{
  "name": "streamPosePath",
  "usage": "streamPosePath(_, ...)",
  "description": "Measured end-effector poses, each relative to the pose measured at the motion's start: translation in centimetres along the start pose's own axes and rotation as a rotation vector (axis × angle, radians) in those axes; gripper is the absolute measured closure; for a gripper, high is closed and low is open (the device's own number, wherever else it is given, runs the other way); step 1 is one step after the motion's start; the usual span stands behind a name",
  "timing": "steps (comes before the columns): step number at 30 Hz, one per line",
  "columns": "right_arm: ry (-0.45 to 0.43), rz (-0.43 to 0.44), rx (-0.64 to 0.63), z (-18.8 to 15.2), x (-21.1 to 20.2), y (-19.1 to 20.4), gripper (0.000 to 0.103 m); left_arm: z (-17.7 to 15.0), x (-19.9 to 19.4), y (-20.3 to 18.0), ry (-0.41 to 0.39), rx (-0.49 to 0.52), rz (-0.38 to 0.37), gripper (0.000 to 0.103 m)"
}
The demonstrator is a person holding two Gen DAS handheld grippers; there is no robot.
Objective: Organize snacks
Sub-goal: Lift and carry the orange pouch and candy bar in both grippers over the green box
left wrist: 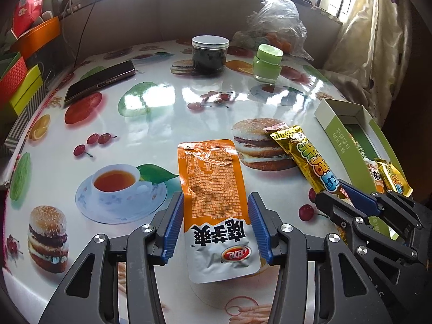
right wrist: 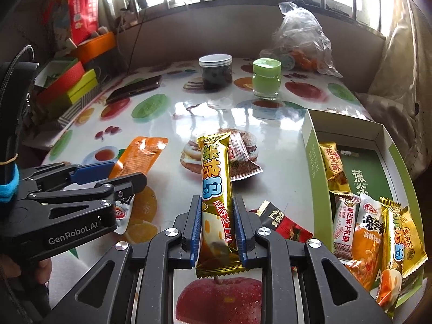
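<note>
Left wrist view: the left gripper (left wrist: 216, 226) has its jaws closed on the long edges of an orange-and-silver snack pouch (left wrist: 213, 197), printed side up with dense small text and a red oval logo. The pouch lies along the fruit-and-burger patterned surface (left wrist: 151, 108). Whether it is lifted cannot be told.

Right wrist view: the right gripper (right wrist: 218, 232) has its jaws clamped on the lower part of a gold snack bar (right wrist: 214, 178) with large blue-and-yellow characters and a cheese picture. The bar points away from the camera.

Only the right view shows the contents of the green-and-white box (right wrist: 310, 162) at right: several wrapped snacks, one reading 花生酥, one 黑芝麻牛轧糖. It also shows a small red-and-white sachet (right wrist: 243, 159) just beside the bar, a red-and-black packet (right wrist: 283, 221) near the box, and "GenRobot.AI" on the left gripper's body.

Both views show a dark-filled jar (left wrist: 210, 55), a green jar (left wrist: 267, 64) and a phone (left wrist: 100, 83) at the far side.
</note>
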State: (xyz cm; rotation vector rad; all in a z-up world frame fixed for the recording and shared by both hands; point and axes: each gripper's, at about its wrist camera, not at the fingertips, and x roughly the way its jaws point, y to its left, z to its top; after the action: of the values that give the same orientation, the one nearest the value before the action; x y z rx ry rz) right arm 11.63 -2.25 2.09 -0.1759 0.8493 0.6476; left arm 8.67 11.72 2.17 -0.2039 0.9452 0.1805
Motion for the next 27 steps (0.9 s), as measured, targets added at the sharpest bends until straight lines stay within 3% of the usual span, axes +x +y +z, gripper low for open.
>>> streamPosePath(27, -0.083, -0.092, 0.081, -0.9, -5.3, -2.8, 0.082, 1.5, -2.1, -4.3, -0.047, 0.071, -0.095, 0.054)
